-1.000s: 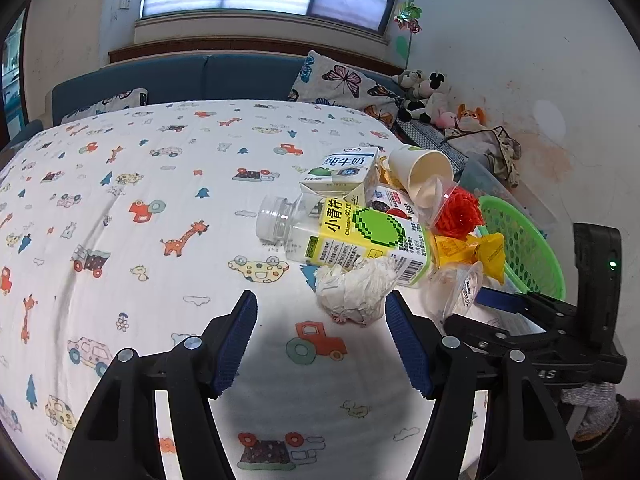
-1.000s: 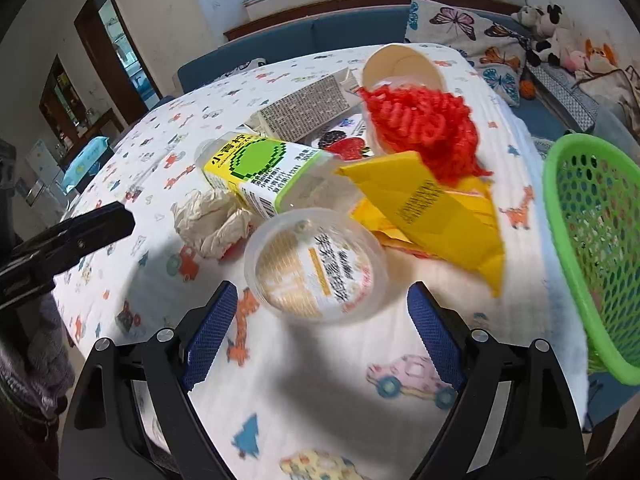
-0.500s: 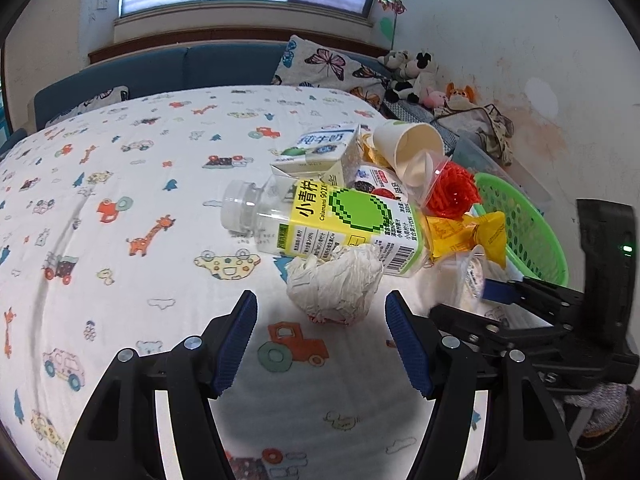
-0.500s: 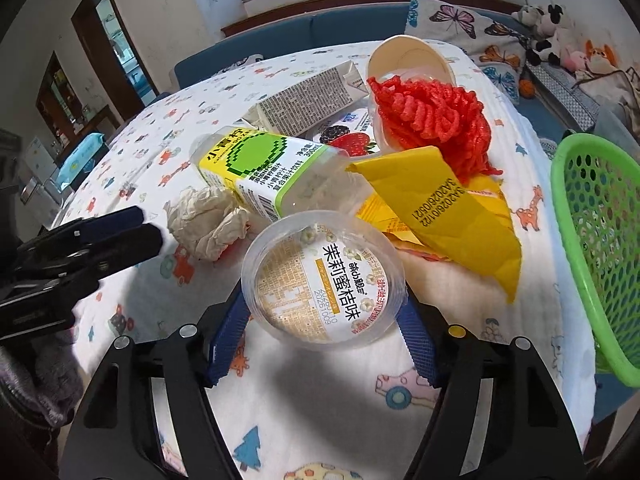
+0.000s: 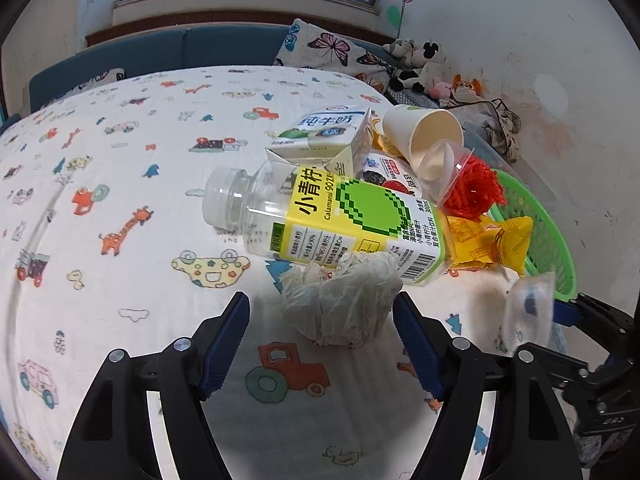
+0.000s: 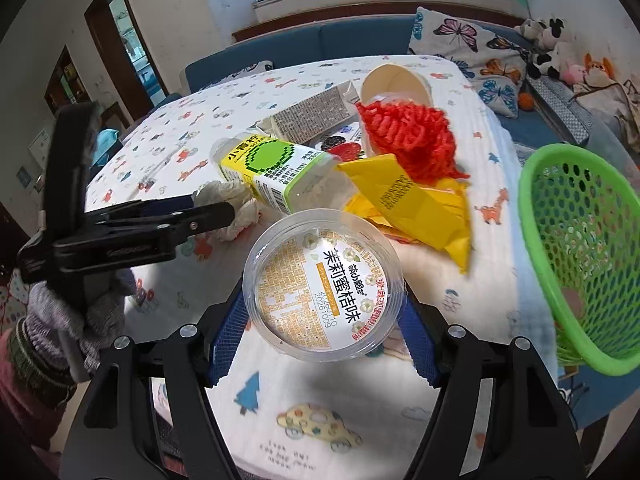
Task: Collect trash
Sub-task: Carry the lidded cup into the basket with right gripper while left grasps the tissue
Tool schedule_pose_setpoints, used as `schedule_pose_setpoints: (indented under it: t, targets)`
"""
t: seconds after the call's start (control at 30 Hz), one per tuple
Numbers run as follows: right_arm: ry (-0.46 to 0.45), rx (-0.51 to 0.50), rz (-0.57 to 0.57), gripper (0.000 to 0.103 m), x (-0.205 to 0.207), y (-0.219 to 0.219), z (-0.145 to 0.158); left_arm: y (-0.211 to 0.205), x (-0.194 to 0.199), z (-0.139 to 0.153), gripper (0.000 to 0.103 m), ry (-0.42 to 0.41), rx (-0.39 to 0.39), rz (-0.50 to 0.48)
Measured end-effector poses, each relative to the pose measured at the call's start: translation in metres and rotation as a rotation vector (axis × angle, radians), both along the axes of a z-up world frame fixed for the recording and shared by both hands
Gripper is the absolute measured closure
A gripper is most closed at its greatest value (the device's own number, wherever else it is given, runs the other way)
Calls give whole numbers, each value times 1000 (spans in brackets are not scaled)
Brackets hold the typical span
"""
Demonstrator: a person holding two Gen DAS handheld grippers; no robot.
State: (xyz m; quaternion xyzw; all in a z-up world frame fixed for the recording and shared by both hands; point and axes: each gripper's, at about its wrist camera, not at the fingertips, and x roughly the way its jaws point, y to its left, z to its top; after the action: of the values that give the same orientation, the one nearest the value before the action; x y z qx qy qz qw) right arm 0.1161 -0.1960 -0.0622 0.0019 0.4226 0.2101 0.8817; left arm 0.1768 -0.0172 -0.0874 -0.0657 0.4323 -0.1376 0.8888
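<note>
Left gripper (image 5: 322,330): fingers spread and opening, set either side of the crumpled tissue (image 5: 344,300); no pad presses it.
Tissue: lies on the worktop (image 5: 140,184), against the lime-label bottle (image 5: 332,220).
Right gripper (image 6: 322,326): fingers clamped on the clear jelly cup (image 6: 324,284), held above the cloth.
Basket (image 6: 580,256): green, at the worktop's right edge, near the cup.
Left view only: milk carton front (image 5: 320,136), paper cup's mouth (image 5: 424,132).
Right view only: cup's printed lid, gloved hand (image 6: 80,312) on the left gripper.

clear jelly cup (image 6: 325,285) lifted, crumpled tissue (image 5: 342,300) on cloth
</note>
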Motion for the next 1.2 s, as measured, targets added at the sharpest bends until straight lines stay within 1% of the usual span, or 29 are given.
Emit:
schedule_pose_setpoints:
  t: [0.13,0.2,0.27,0.43,0.53,0.83,1.0,1.2]
  targets:
    - [-7,-2,-16,32,-7,-12,6,-3,1,-2,34,4,-12,-9]
    - [-12,-3,-29,32,-9,-18,9,-4,2,-3,37,5,-22,-13]
    - [-17,-4,-41,32,-10,-23,11,-6,2,-3,42,5,-30,-18]
    - [-25,-2,-71,32,-14,-37,15,-10,0,-2,53,-2,-28,-23]
    - [-28,4,-90,32,-15,-45,17,-10,-4,1,55,-6,-27,-23]
    - [-37,19,-148,32,-17,-71,22,-15,-25,23,57,-52,-7,-47]
    - [-44,23,-182,32,-15,-87,25,-22,-39,42,57,-92,-14,-77]
    - [-52,24,-233,32,-11,-110,27,-37,-41,60,57,-119,-31,-114]
